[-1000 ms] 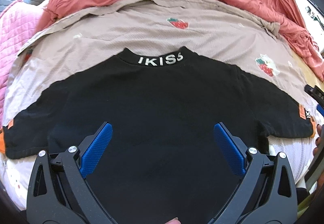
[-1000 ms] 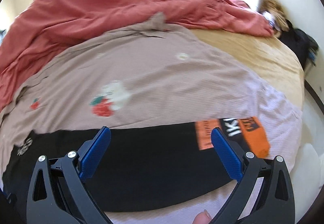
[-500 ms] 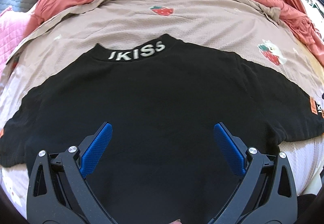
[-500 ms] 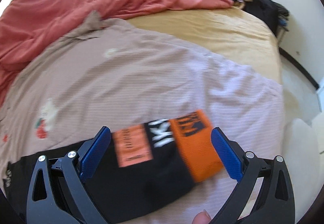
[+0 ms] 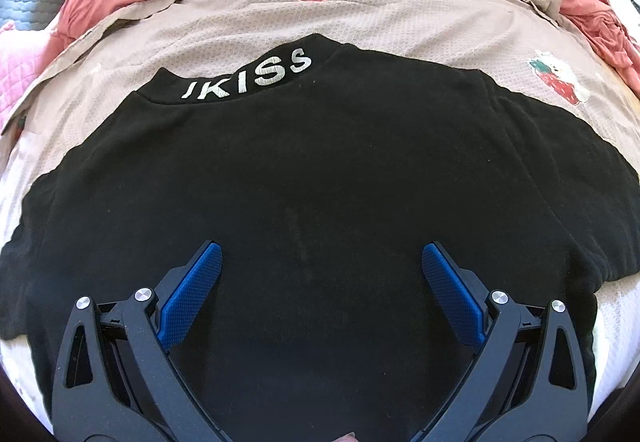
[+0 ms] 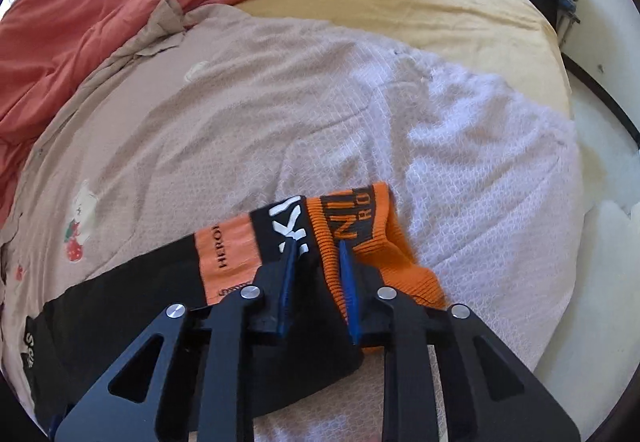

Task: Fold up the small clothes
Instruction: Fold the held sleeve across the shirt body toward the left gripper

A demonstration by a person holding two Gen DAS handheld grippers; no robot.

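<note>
Left view: my left gripper hangs open above the black shirt, spread flat on the blanket. Right view: my right gripper is closing on the sleeve cuff; a thin pinch could slip and bunch the sleeve.

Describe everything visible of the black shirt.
The black shirt is a small soft knit top lying flat, spread on a beige strawberry-print blanket. Its collar reads IKISS in white. The sleeve end has orange bands with lettering. The right gripper is closing on that cuff, fabric bunched between its pads; the left gripper hovers open above its body.
</note>
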